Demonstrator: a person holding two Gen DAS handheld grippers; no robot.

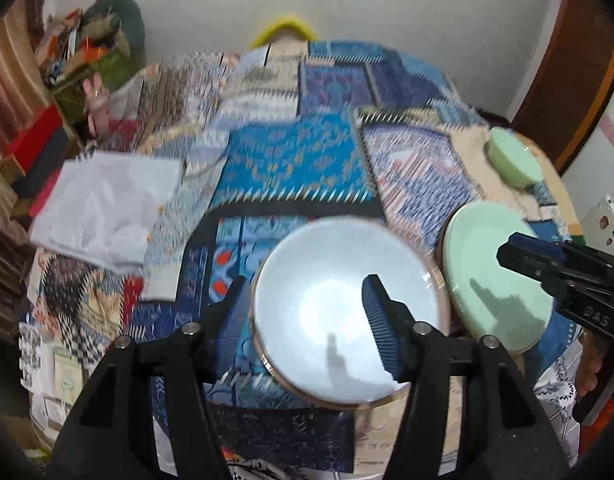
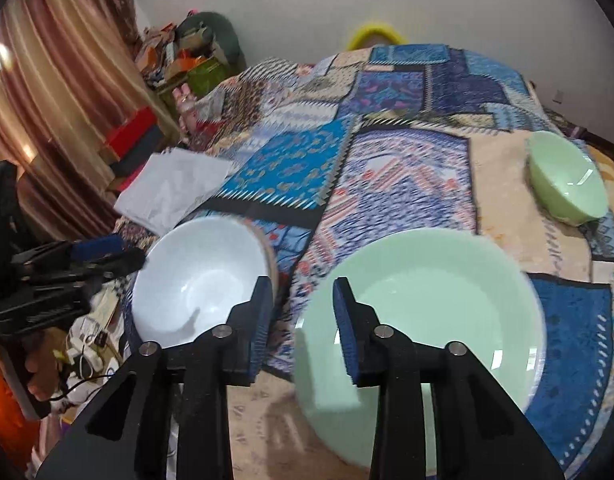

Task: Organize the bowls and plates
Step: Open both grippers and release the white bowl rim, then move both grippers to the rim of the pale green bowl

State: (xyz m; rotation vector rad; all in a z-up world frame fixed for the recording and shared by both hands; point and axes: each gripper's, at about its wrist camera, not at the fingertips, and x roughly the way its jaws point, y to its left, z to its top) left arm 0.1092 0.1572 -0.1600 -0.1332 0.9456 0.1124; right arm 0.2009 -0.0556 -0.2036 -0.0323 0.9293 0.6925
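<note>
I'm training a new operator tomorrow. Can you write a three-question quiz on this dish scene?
1. True or false: the left gripper straddles the white bowl's rim.
2. Which dish is the right gripper over? A) green plate B) small green bowl C) white bowl
3. What lies on the patterned cloth at far left?

Key: 1 true; 2 A; 3 a folded white sheet.
</note>
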